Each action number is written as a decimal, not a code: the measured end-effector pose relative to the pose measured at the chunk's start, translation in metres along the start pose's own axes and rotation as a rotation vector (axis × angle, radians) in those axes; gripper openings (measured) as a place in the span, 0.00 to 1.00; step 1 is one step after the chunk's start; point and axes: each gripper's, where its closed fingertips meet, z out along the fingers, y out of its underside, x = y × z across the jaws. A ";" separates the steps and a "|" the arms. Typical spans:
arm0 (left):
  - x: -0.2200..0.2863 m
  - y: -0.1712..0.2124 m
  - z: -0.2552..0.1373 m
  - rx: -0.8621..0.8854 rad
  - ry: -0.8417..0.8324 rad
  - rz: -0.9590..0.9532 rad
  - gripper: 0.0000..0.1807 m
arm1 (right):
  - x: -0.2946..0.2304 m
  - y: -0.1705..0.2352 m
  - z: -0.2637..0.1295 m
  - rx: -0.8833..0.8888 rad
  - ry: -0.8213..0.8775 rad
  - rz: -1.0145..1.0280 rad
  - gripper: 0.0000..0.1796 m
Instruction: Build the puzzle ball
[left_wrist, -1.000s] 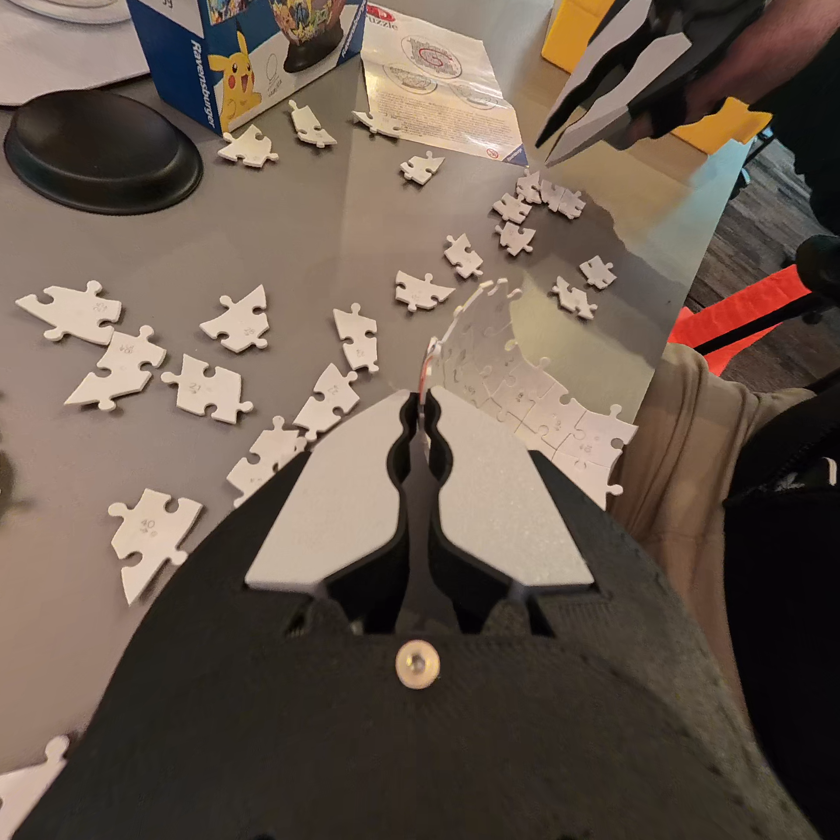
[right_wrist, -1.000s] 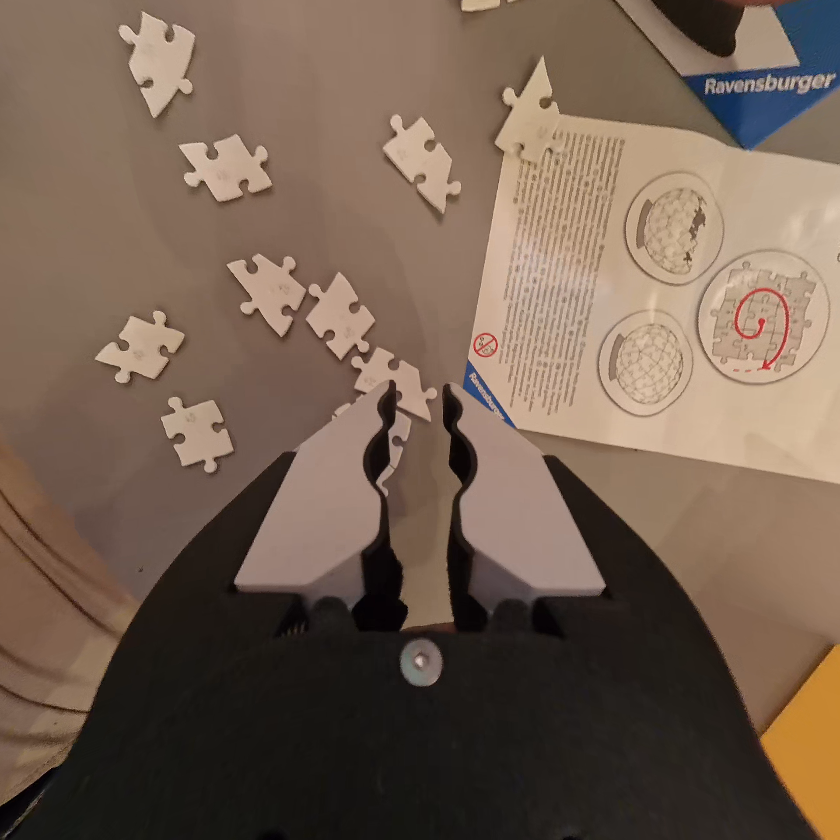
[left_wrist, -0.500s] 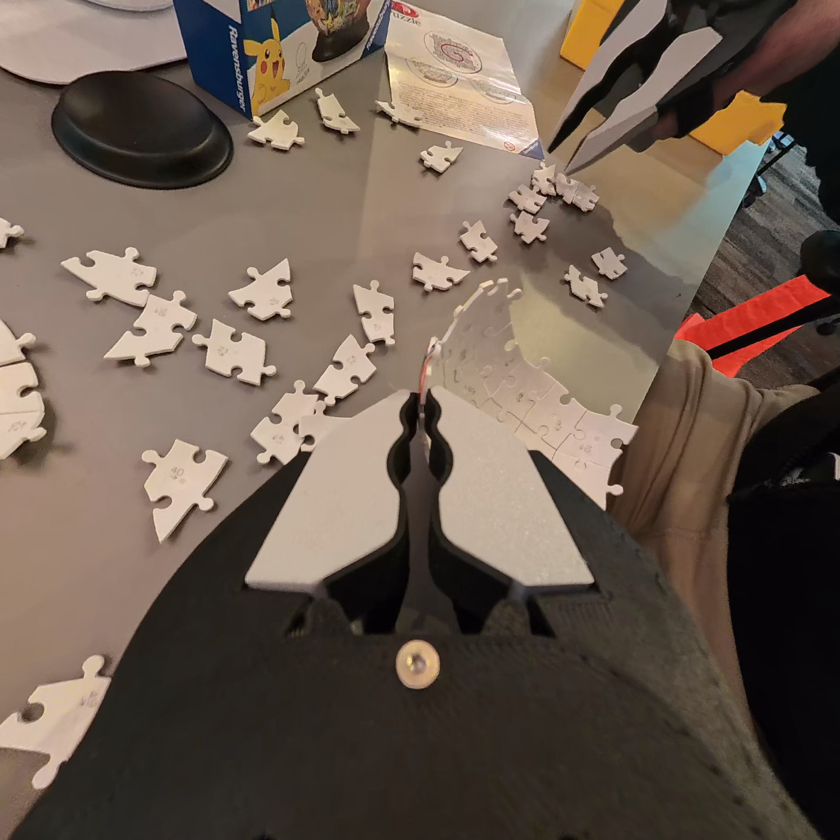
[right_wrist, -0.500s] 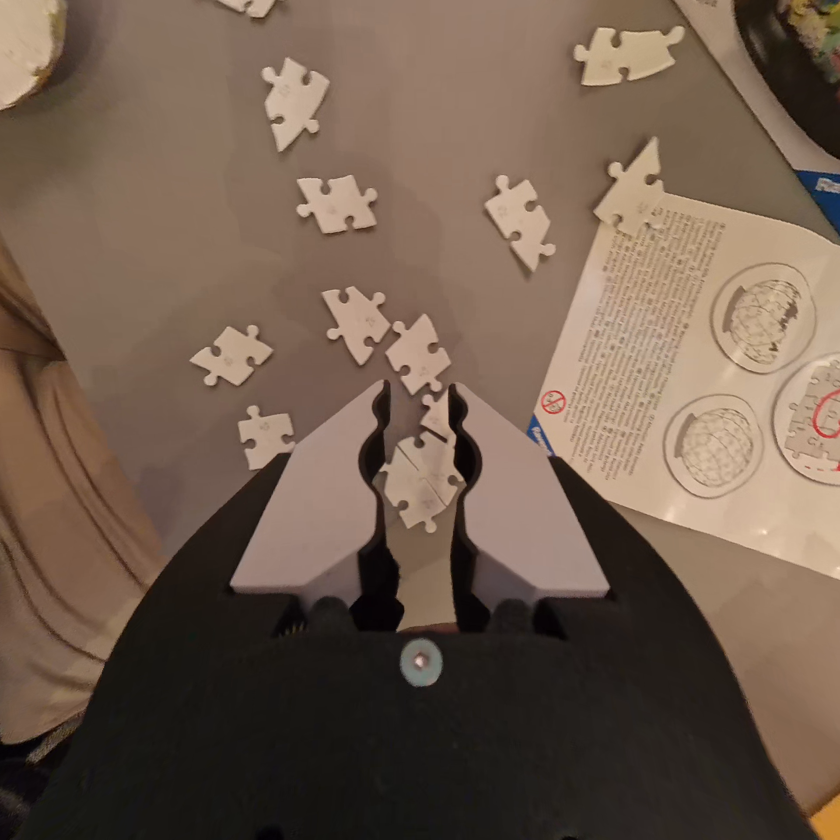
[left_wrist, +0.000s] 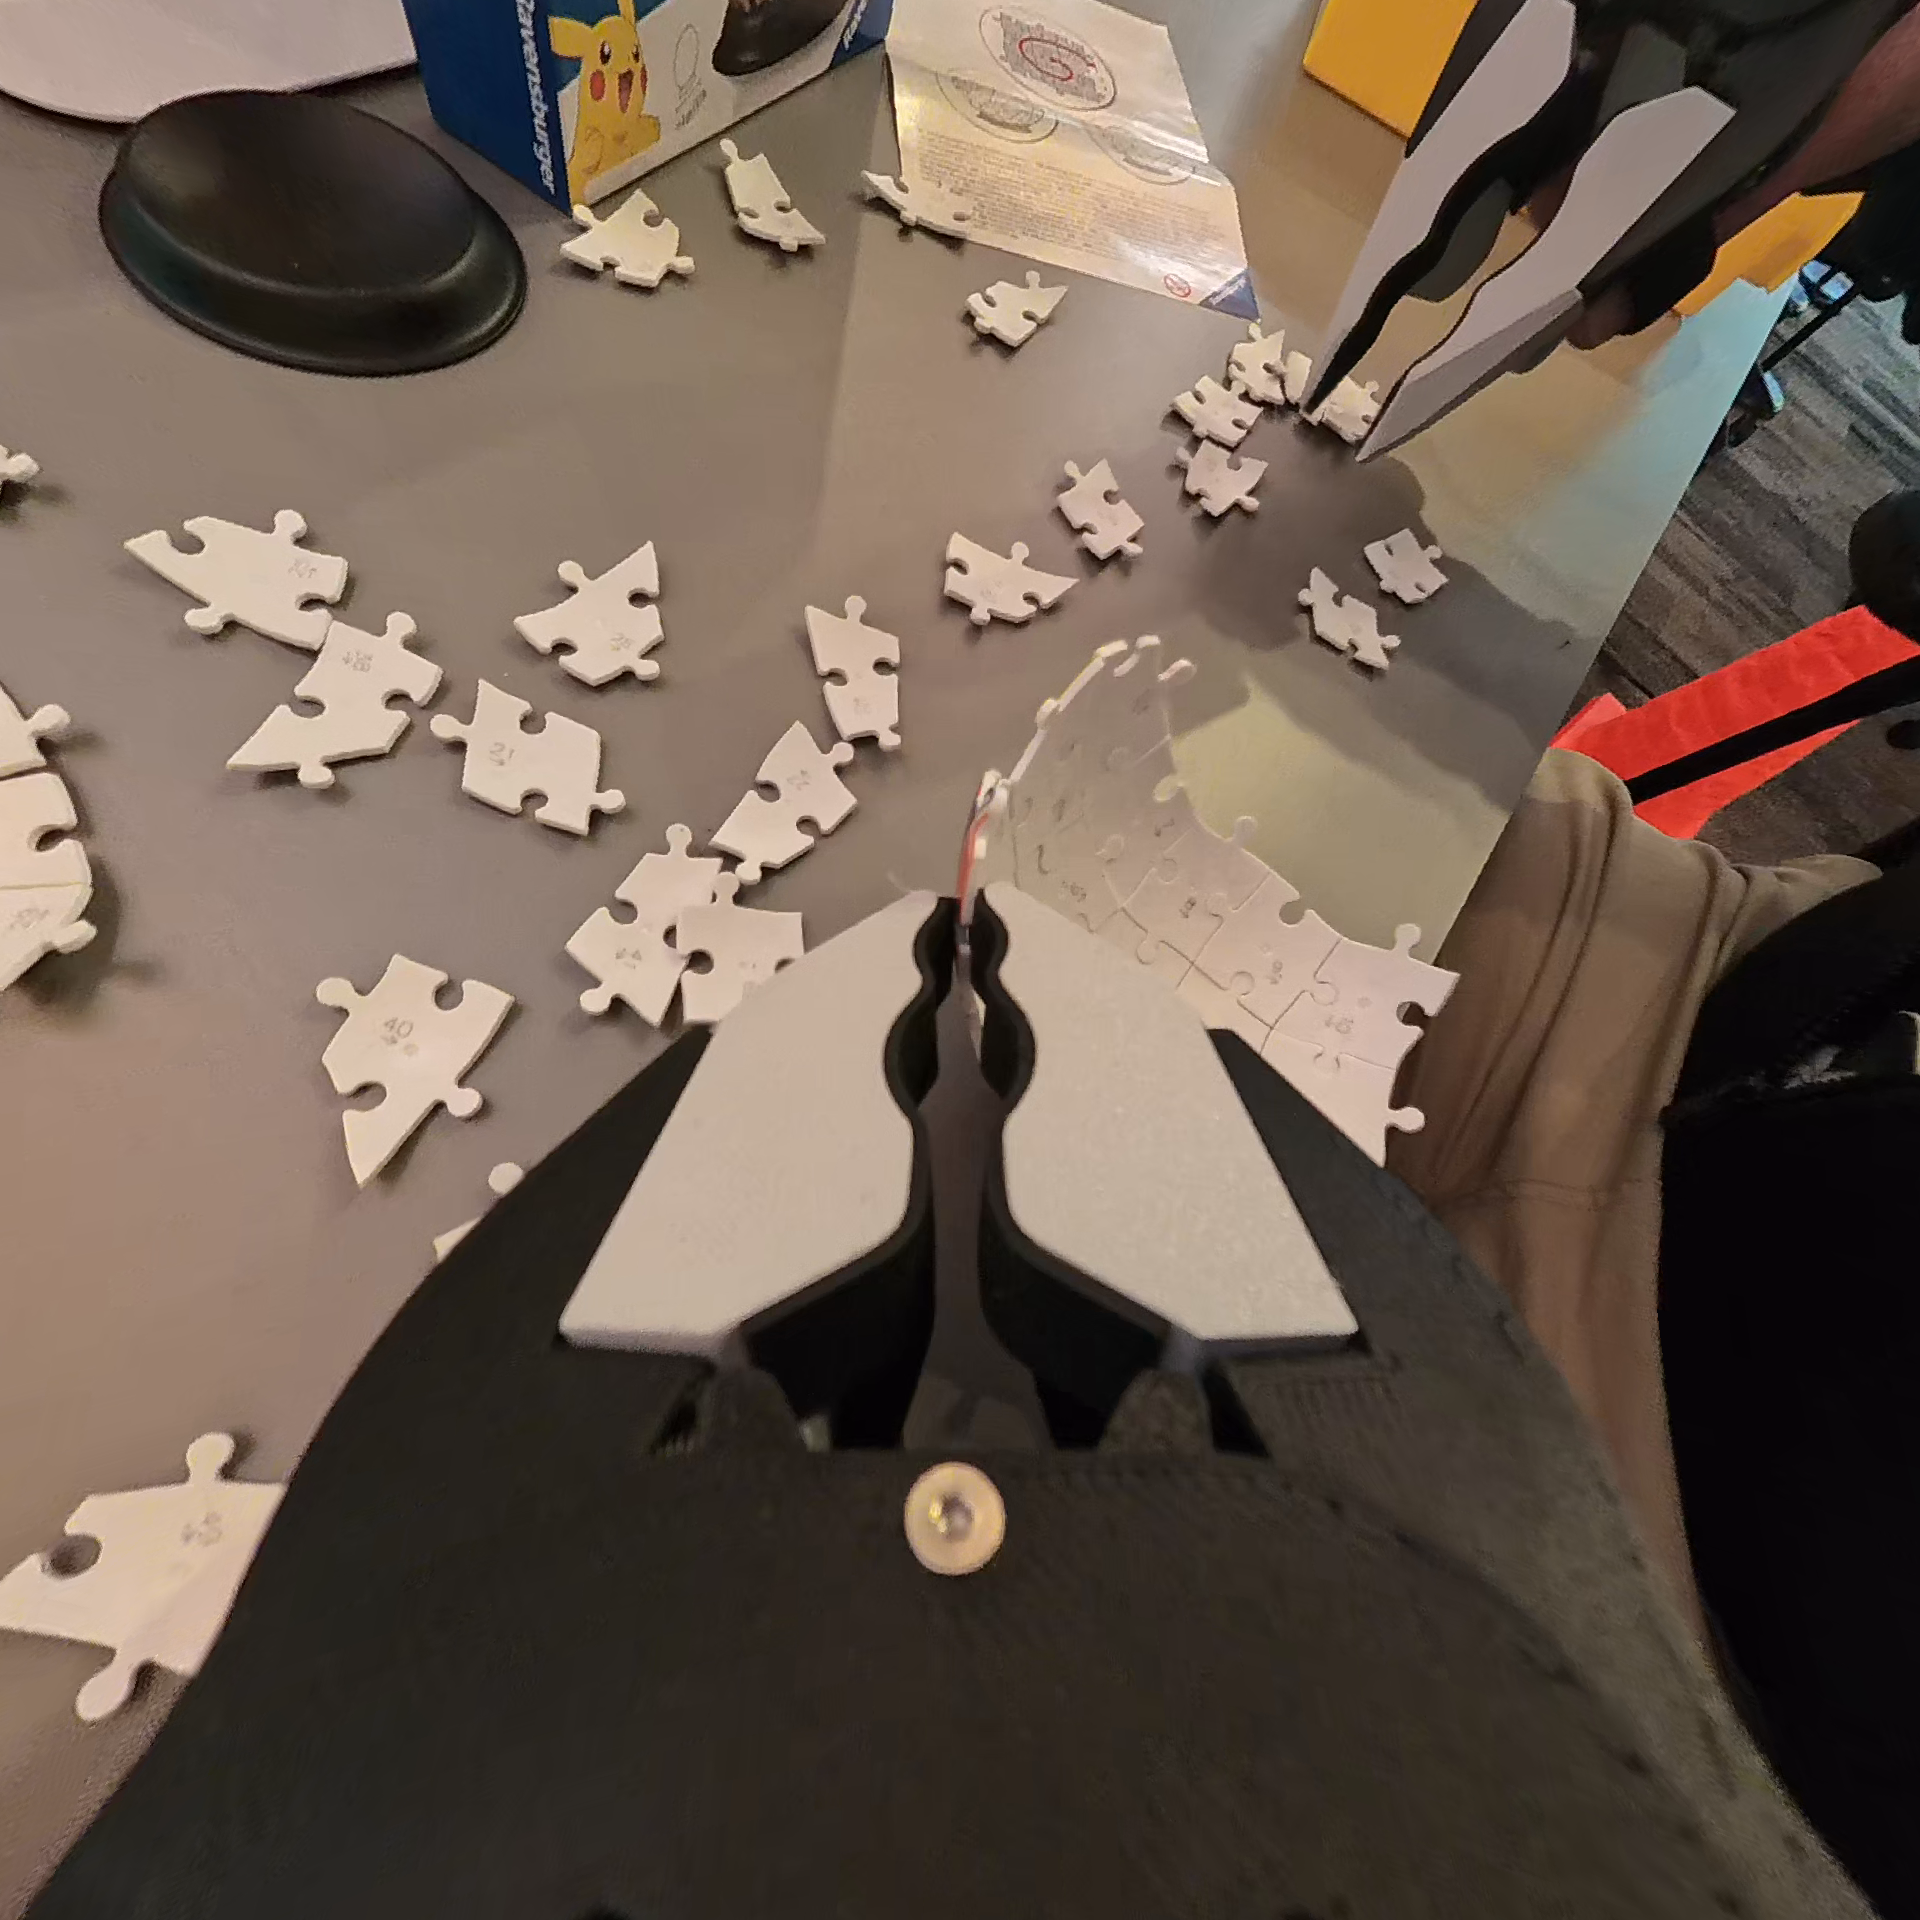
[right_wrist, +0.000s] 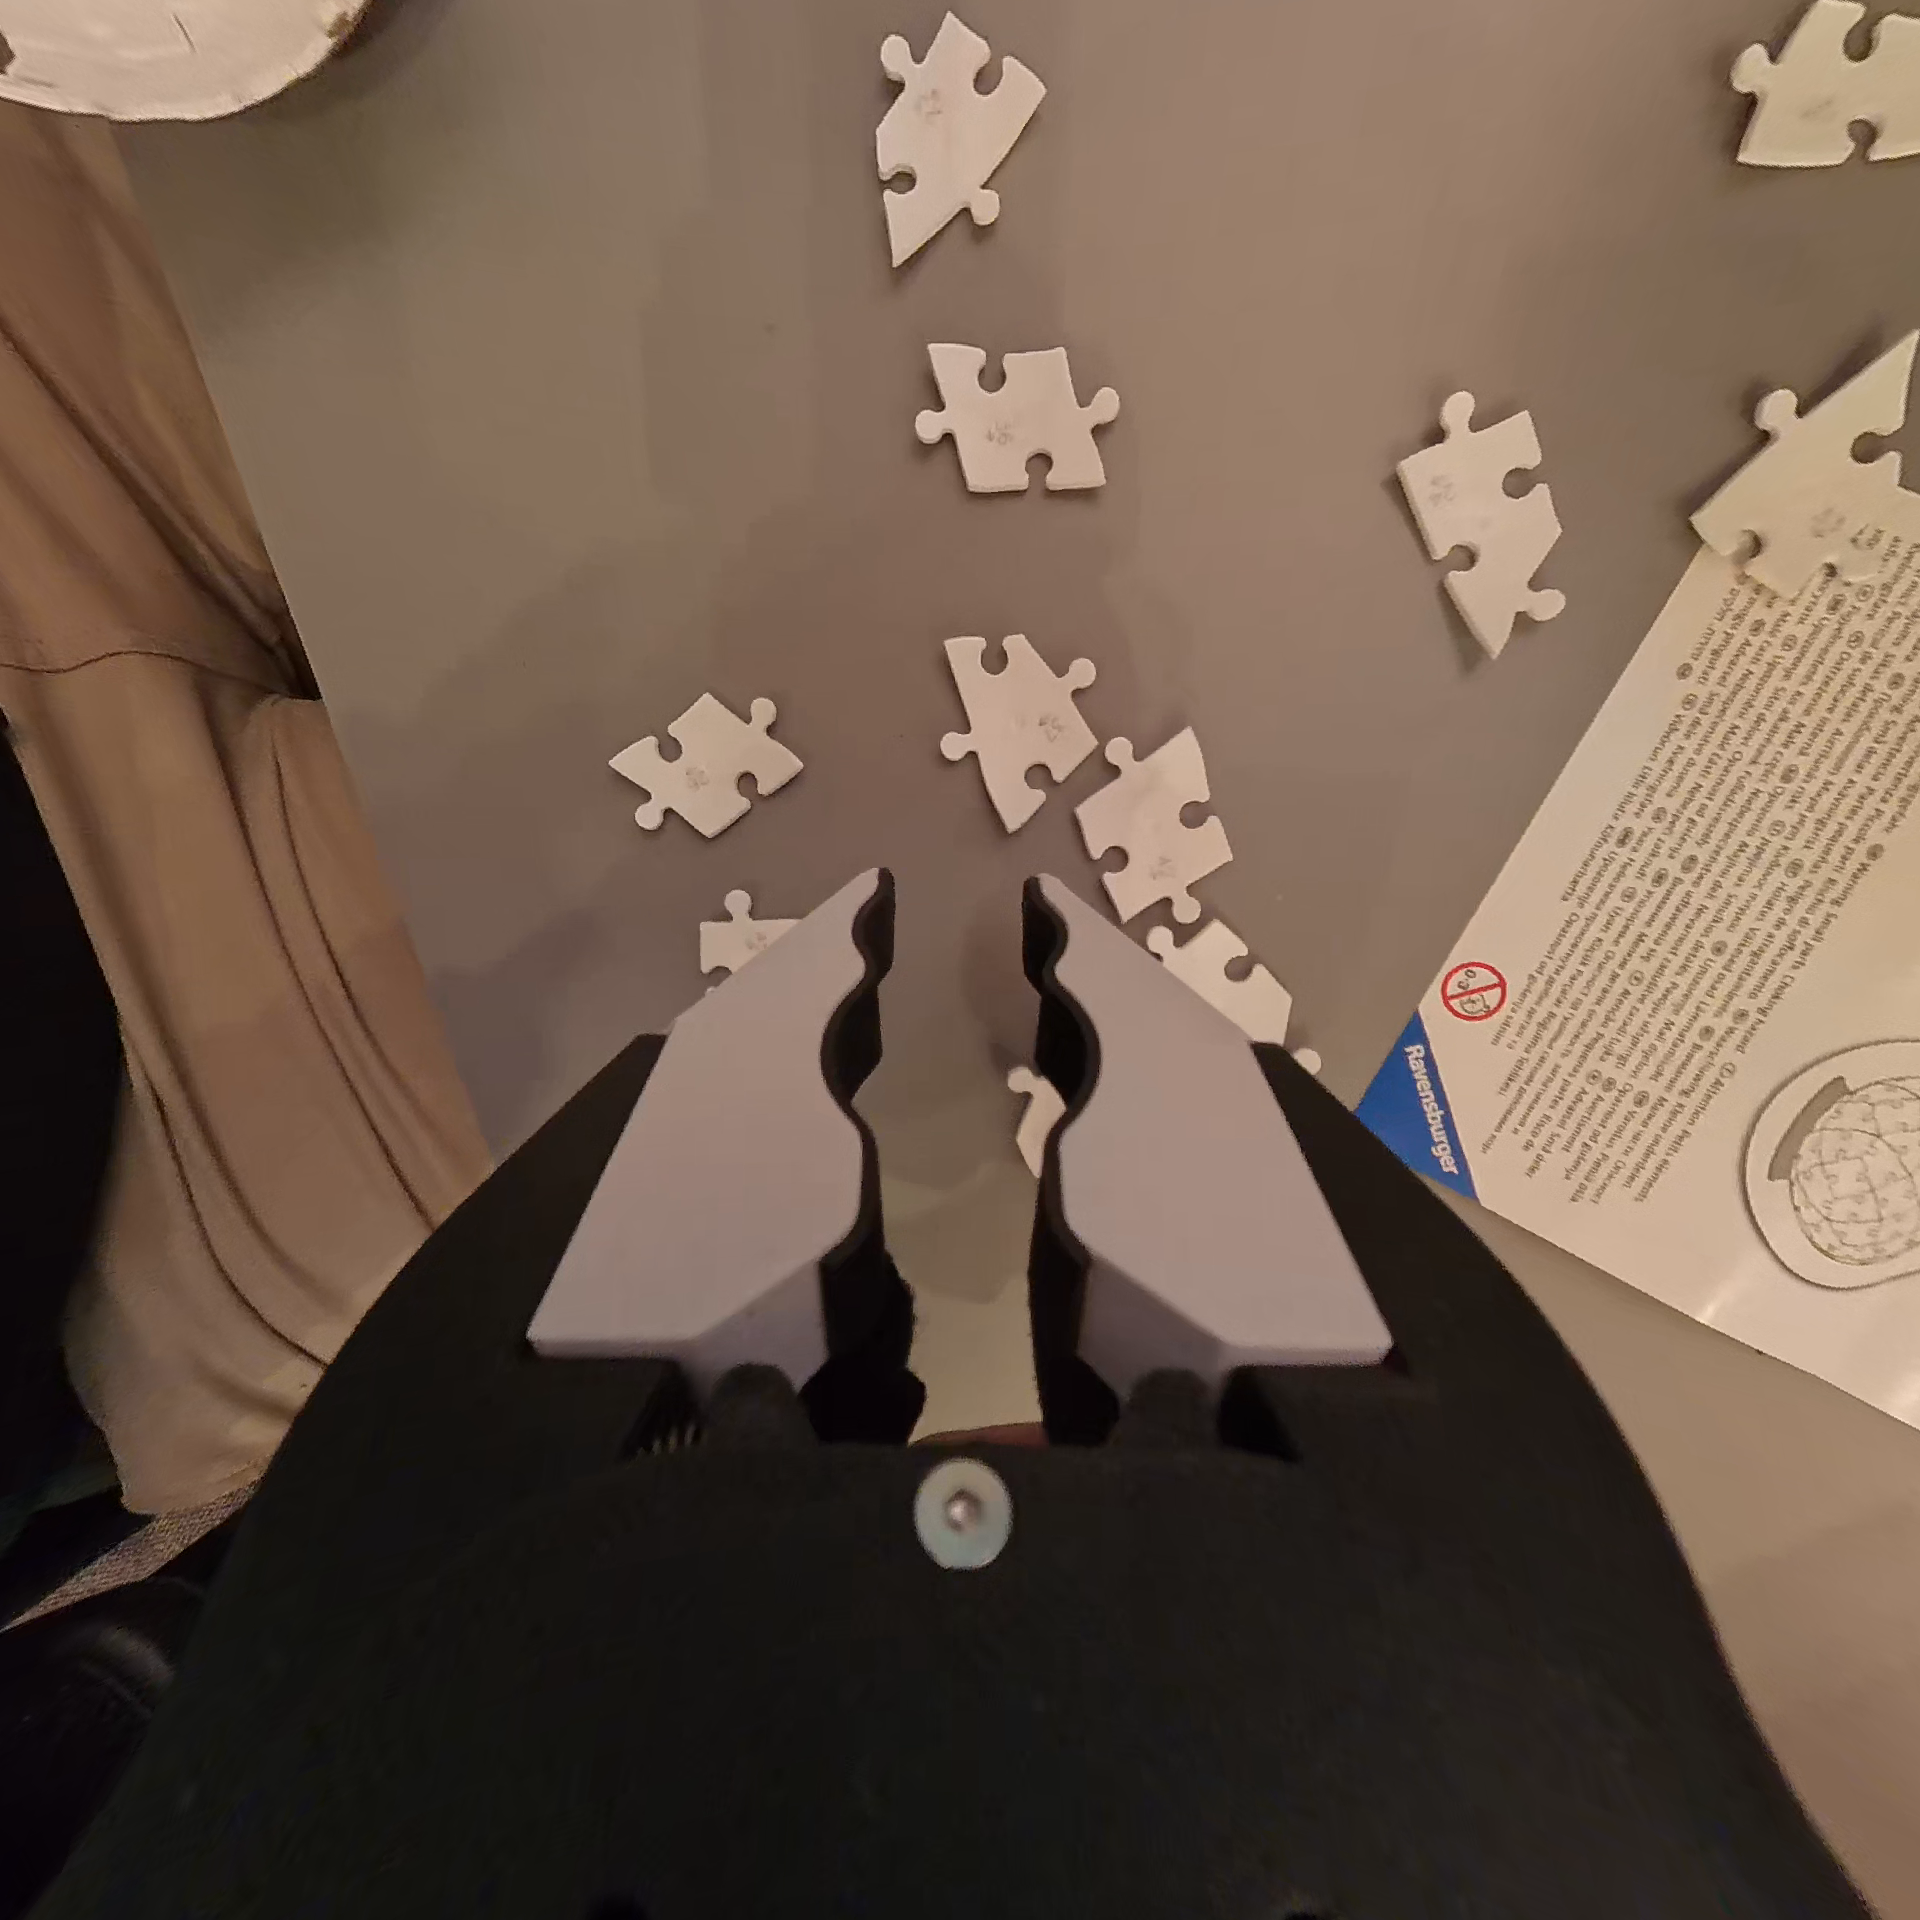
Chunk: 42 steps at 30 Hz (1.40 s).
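My left gripper (left_wrist: 964, 909) is shut on the edge of a curved white assembled puzzle section (left_wrist: 1174, 862) and holds it upright above the grey table (left_wrist: 727, 416). Several loose white puzzle pieces (left_wrist: 530, 758) lie scattered, backs up. My right gripper (right_wrist: 956, 883) is open and empty, pointing down over a cluster of loose pieces (right_wrist: 1023, 727). One piece (right_wrist: 1032, 1117) shows partly between its jaws, lying on the table below. In the left wrist view the right gripper (left_wrist: 1340, 426) has its tips just above a small cluster of pieces (left_wrist: 1216, 410) near the table's right edge.
A black oval stand (left_wrist: 312, 229), a blue puzzle box (left_wrist: 582, 94), an instruction sheet (left_wrist: 1070, 177) and a yellow object (left_wrist: 1371, 62) sit at the far side. Another joined section (left_wrist: 31, 852) lies at the left. A person's beige garment (right_wrist: 156, 727) is at the table edge. Across from one pair of fingers to the other is roughly 25 cm.
The right gripper has come down and back toward the near table edge, over the piece cluster, staying open. The left gripper has drawn back slightly, still holding the curved section.
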 end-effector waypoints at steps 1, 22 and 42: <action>0.000 0.001 0.000 -0.001 -0.004 -0.004 0.01 | -0.001 -0.001 0.001 0.002 -0.002 -0.001 0.13; -0.010 0.018 -0.012 0.019 -0.049 -0.088 0.01 | 0.003 -0.043 0.013 0.077 0.013 -0.052 0.13; -0.016 0.035 -0.040 0.045 -0.095 -0.117 0.01 | -0.024 -0.173 0.091 0.213 -0.020 -0.417 0.16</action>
